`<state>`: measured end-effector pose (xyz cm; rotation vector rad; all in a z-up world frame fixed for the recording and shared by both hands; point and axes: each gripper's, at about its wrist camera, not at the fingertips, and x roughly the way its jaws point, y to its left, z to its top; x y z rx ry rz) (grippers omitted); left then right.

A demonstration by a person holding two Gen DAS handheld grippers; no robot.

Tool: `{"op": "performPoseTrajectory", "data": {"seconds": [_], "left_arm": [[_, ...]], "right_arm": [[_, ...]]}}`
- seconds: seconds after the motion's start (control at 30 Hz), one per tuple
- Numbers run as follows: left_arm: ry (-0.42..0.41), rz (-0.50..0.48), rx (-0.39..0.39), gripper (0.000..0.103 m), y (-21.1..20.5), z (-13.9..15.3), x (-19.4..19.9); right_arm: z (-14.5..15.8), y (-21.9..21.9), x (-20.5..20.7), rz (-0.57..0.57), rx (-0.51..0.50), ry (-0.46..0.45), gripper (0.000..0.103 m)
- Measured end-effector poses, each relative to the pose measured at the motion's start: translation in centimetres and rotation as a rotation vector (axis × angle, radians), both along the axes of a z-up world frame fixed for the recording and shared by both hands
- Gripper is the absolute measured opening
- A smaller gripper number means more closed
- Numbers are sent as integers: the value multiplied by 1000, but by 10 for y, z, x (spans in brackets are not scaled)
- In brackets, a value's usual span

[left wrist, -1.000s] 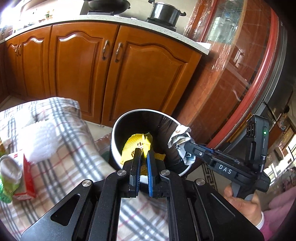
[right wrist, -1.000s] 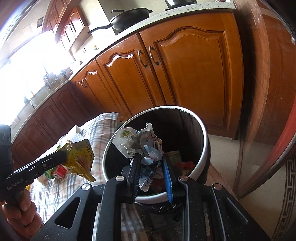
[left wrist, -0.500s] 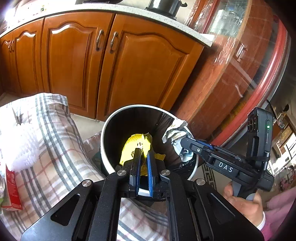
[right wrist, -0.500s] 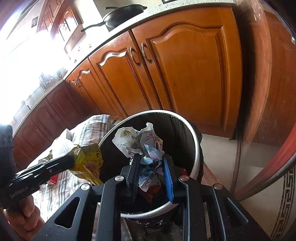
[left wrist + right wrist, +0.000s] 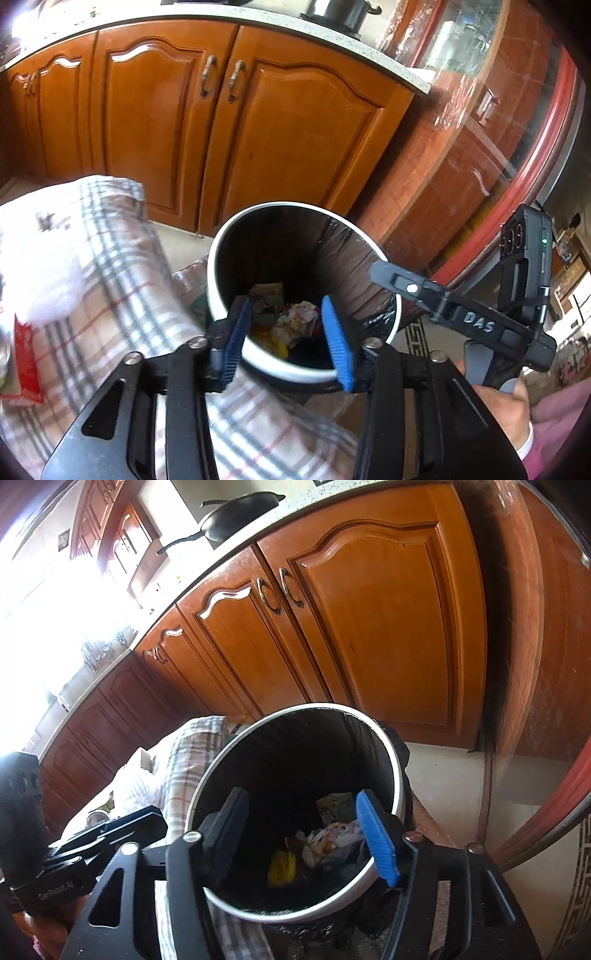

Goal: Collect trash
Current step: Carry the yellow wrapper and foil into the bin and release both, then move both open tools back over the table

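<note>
A round bin (image 5: 218, 258) with a white rim and black liner stands below both grippers. My left gripper (image 5: 286, 338) hangs over its near rim, jaws opening, nothing between the blue pads. My right gripper (image 5: 303, 830) is also above the bin (image 5: 393, 768), jaws opening and empty. A yellow wrapper (image 5: 282, 867) and crumpled printed paper (image 5: 332, 840) lie loose at the bottom, seen in the left wrist view as the paper (image 5: 299, 314) among other scraps. The right gripper (image 5: 384, 271) reaches in from the right, held by a hand.
A plaid cloth (image 5: 110, 258) covers the surface left of the bin, with a white foam net (image 5: 55, 280) and a red-and-white packet (image 5: 26, 354) on it. Wooden cabinet doors (image 5: 295, 129) stand behind. A glass-fronted cabinet (image 5: 480, 147) with a red rim is at the right.
Both grippers opened. The yellow wrapper left the left gripper and the crumpled paper left the right one; both now lie at the bottom of the bin.
</note>
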<state>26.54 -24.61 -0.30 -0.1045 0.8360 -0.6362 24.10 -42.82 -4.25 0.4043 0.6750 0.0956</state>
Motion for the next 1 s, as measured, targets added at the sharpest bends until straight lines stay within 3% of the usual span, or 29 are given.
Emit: {"op": "performPoseTrajectory", "data": {"seconds": [0.1,0.27,1.0], "left_arm": [[3,26,-2,46,19,-4,-11],[2,87,16,51,60,-11,-35],[20,399,-2,51,224,-26,-96]], "right_arm": [[-1,9,-8,14,10,-9,80],[-6,33,-20,51,23,-5,85],[-5,180,-42,301,-34,-19,86]]}}
